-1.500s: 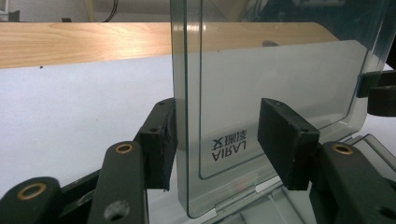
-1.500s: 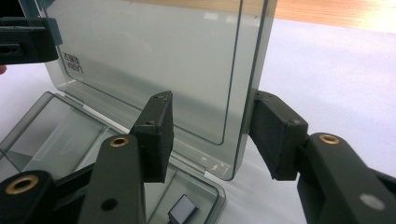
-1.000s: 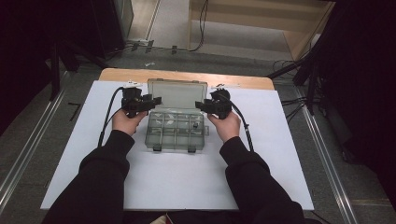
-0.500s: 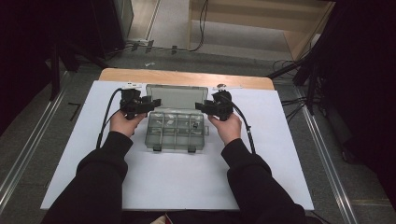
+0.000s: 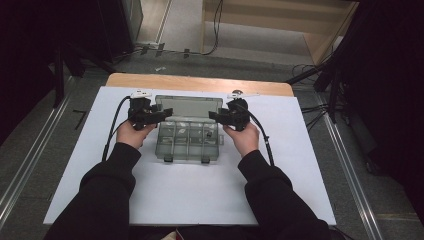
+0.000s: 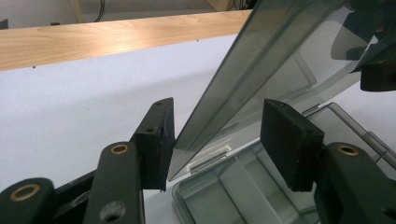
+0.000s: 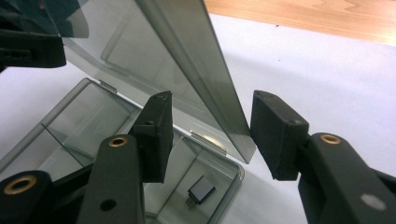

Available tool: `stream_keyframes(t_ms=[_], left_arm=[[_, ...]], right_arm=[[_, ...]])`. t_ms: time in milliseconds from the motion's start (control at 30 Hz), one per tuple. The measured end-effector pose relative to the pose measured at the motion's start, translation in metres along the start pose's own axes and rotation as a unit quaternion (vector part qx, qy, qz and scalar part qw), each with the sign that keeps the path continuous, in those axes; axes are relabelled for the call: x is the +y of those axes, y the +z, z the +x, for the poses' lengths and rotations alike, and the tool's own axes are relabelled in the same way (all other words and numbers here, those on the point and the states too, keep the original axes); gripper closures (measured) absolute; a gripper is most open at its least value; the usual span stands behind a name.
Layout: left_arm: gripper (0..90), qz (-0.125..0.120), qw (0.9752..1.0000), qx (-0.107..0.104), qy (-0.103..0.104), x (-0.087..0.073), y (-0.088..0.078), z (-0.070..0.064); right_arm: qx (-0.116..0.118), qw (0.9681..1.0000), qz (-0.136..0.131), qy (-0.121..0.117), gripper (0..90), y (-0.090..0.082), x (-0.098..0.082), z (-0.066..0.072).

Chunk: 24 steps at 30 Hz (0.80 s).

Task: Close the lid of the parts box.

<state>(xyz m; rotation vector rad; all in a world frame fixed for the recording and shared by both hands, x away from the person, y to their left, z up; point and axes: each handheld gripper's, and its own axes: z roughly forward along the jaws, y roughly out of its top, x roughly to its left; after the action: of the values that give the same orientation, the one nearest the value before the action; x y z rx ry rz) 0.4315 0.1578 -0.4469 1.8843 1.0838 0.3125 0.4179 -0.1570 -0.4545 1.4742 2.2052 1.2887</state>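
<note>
A wooden counter [image 5: 200, 82] covered by a large white sheet [image 5: 190, 195] carries a clear grey compartment box [image 5: 187, 142], which sits in the middle of the sheet toward its far side, directly in front of a person in dark sleeves. The box's hinged lid [image 5: 189, 106] is raised at the far edge, so the divided compartments lie open to view from above. The person's forearms come in from the near edge, and each hand holds a pair of tongs at one end of the lid: the left tongs [image 5: 159, 114] at its left end, the right tongs [image 5: 216, 115] at its right end. This mirrored hold, one at each end, looks meant to steady the wide, thin lid evenly as it swings on its hinge. In the left gripper view the lid [image 6: 261, 70] slants between the left tongs [image 6: 219, 140], its corner touching the left pad while the other pad stands clear; these jaws have just been opening, and they do not clamp the lid. In the right gripper view the lid [image 7: 187, 60] likewise slants between the right tongs [image 7: 212, 140], whose pads stand apart on either side of its edge without pressing it. Below, in a corner compartment, lies a small dark part [image 7: 201, 191], too small to identify.
</note>
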Motion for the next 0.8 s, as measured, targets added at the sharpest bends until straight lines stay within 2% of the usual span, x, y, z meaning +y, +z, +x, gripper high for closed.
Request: stream_keyframes(t_ms=[100,233,533,667,800], left_arm=[[42.7,0.002,1.0,-0.002,-0.008,-0.0002,-0.0002,0.0002],[40.6,0.006,1.0,0.002,-0.006,-0.0007,-0.0001,-0.0003],[33.4,0.019,0.9995,-0.013,-0.022,-0.0031,-0.0031,0.0026],[33.4,0.03,0.9993,-0.014,-0.018,-0.0049,-0.0052,0.0013],[30.8,0.031,0.9994,-0.011,-0.01,-0.0059,-0.0087,-0.0006]], right_arm=[[0.003,1.0,-0.002,-0.001,47.3,-0.0006,-0.0012,0.0001],[0.006,1.0,-0.003,-0.001,47.0,-0.0012,-0.0021,0.0003],[0.006,0.9999,-0.002,-0.01,45.5,-0.0024,-0.0036,0.0024],[0.01,0.9999,-0.001,-0.012,44.4,-0.0034,-0.0042,0.0028],[0.011,0.9997,0.0,-0.02,42.7,-0.0034,-0.0048,0.0043]])
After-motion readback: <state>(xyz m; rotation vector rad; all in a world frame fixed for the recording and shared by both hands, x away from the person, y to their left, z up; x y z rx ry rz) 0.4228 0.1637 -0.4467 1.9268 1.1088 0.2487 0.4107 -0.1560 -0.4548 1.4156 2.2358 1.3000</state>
